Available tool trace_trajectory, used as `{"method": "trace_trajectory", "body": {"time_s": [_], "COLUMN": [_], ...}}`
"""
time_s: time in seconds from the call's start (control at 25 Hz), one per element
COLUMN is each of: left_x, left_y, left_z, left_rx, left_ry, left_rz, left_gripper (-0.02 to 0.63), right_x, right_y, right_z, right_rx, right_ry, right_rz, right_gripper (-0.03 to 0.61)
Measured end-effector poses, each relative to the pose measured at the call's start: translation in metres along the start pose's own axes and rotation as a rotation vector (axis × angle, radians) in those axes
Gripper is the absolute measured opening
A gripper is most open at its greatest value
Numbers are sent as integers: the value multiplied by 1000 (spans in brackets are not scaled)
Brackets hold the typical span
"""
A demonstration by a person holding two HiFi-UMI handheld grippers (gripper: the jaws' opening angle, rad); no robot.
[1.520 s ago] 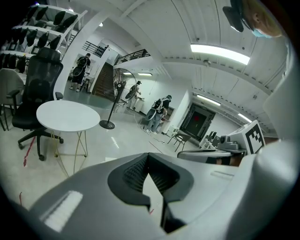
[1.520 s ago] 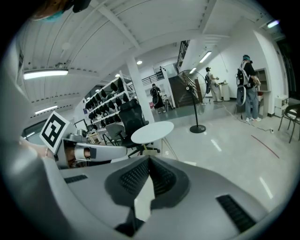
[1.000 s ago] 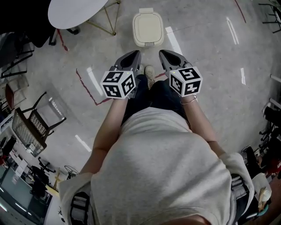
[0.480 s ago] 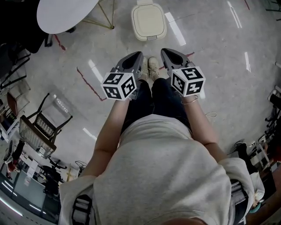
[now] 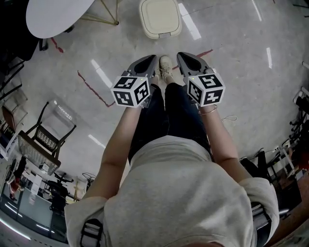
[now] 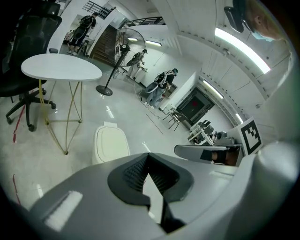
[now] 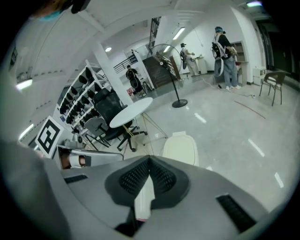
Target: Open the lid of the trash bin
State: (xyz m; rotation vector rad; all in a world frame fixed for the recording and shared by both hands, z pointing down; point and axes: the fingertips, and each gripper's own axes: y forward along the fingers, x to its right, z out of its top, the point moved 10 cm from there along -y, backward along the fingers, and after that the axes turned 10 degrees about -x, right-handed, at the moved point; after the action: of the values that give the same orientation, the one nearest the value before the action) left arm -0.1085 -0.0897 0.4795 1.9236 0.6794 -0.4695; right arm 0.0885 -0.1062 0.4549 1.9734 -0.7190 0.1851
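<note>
The cream trash bin (image 5: 161, 17) stands on the floor ahead of the person's feet with its lid down. It also shows in the left gripper view as the bin (image 6: 111, 144) and in the right gripper view as the bin (image 7: 180, 147). My left gripper (image 5: 148, 59) and right gripper (image 5: 181, 58) are held side by side at waist height. Both point forward toward the bin, well short of it and above it. The jaws of each meet at the tips with nothing between them: left gripper (image 6: 149, 158), right gripper (image 7: 150, 161).
A white oval table (image 5: 55, 14) on thin gold legs stands left of the bin. A wire chair (image 5: 41, 140) sits at the far left. Red tape lines (image 5: 91, 87) mark the floor. A standing fan (image 6: 129, 47) and several people are far behind. Equipment lines the right edge.
The bin and the white table have slid toward the top edge of the head view. Both grippers keep the same side-by-side pose, still shut.
</note>
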Motion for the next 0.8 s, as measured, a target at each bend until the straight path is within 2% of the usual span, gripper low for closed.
{"method": "trace_trajectory", "body": {"time_s": [0.12, 0.48, 0.64, 0.8], "left_x": [-7, -33, -45, -56], "left_y": [7, 28, 42, 59], "left_z": [4, 28, 27, 15], "left_rx": [-1, 54, 60, 49], "left_ry": [0, 31, 34, 13], "left_rz": [7, 40, 64, 53], "left_gripper": [9, 9, 9, 9], "right_x": [9, 29, 39, 49], "right_y": [8, 38, 60, 83], "right_z": [-1, 28, 34, 28], "right_rx": [3, 30, 27, 5], "right_ry": [39, -42, -65, -77], "right_rz": [4, -8, -4, -14], "right_gripper": [8, 8, 6, 7]}}
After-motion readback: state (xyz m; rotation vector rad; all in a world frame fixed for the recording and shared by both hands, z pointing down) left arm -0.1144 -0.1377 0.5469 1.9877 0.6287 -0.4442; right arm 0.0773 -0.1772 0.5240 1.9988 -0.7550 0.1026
